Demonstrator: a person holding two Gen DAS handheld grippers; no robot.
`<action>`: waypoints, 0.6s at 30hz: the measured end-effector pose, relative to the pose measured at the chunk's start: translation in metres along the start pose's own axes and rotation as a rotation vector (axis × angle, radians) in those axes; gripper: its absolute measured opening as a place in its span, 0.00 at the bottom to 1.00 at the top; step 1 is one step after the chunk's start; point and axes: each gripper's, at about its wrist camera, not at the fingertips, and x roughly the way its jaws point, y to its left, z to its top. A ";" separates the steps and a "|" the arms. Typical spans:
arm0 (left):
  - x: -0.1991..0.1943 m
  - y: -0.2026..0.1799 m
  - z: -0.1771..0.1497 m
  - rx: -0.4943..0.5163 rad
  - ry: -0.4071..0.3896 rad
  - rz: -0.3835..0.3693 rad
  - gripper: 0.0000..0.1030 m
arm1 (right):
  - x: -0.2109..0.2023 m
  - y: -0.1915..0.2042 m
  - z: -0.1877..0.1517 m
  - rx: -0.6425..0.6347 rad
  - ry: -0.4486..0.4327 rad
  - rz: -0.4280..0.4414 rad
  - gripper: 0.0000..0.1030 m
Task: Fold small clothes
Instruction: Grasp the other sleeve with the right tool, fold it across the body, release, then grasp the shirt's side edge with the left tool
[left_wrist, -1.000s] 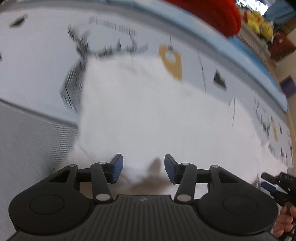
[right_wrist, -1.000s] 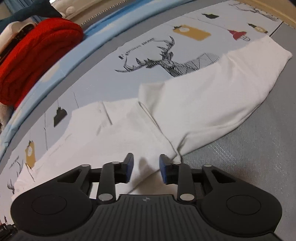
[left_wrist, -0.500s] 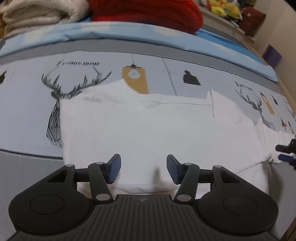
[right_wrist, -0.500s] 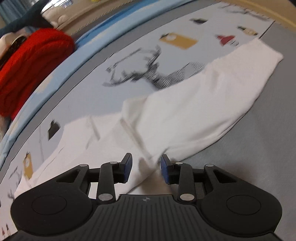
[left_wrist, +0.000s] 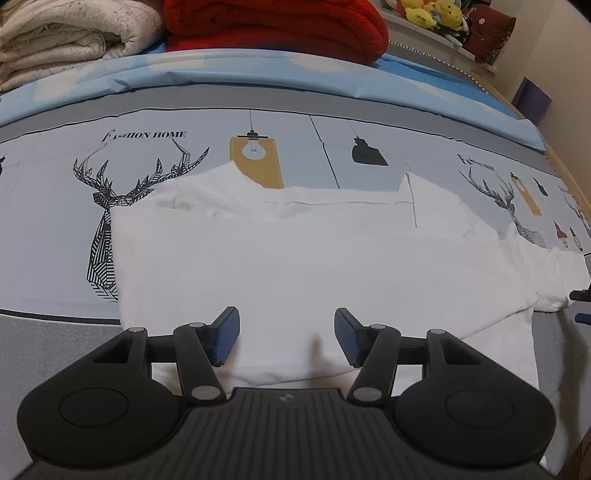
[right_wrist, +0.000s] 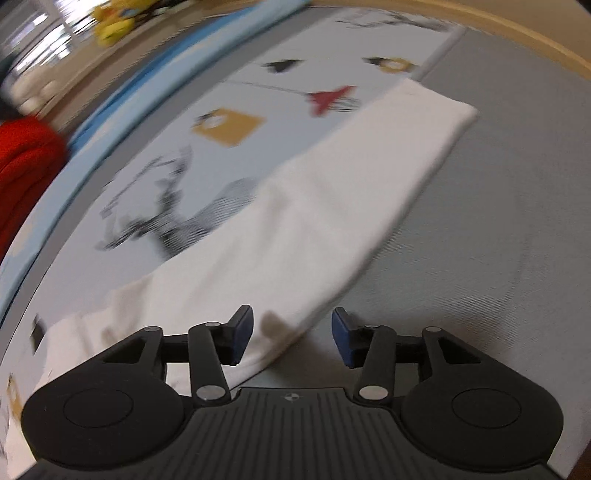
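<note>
- Since a second ago the right gripper (right_wrist: 291, 338) has swung along the white garment (left_wrist: 314, 266) toward its long sleeve (right_wrist: 369, 177), and its view is now smeared with motion blur; the left wrist view, blurred then, is now sharp.
- Both pairs of jaws stand wider than they did a second ago.
- Left gripper (left_wrist: 286, 338): jaws apart, released, its blue pads (left_wrist: 225, 336) hanging over the near edge of the garment with cloth below them but nothing pinched.
- Right gripper: jaws opening at this moment, the near fold of the sleeve lying under the gap; the pads do not press on it.
- White garment lies spread flat on the bed (left_wrist: 44, 206), across a bedsheet printed with a black line-drawn deer (left_wrist: 110, 192), a yellow lamp panel (left_wrist: 255, 158) and the words "FASHION HOME".
- Its body has been folded into a broad band running left to right; the collar edge shows along the far side.
- In the right wrist view the sleeve stretches away up and to the right, its cuff end resting on the plain grey part (right_wrist: 498, 221) of the sheet.
- At the head of the bed a folded red blanket (left_wrist: 273, 26) sits beside a cream blanket (left_wrist: 70, 37).
- Yellow plush toys (left_wrist: 432, 14) stand on a ledge behind.
- Tips of the right gripper poke in at the right edge of the left wrist view.
</note>
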 end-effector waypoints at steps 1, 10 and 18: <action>0.000 0.000 0.000 -0.001 0.001 -0.001 0.60 | 0.003 -0.010 0.003 0.023 0.001 -0.011 0.49; 0.001 0.002 0.000 -0.006 0.003 -0.016 0.60 | 0.030 -0.061 0.026 0.220 -0.047 0.052 0.49; 0.001 0.005 0.000 -0.014 0.003 -0.019 0.60 | 0.045 -0.081 0.038 0.357 -0.158 0.155 0.49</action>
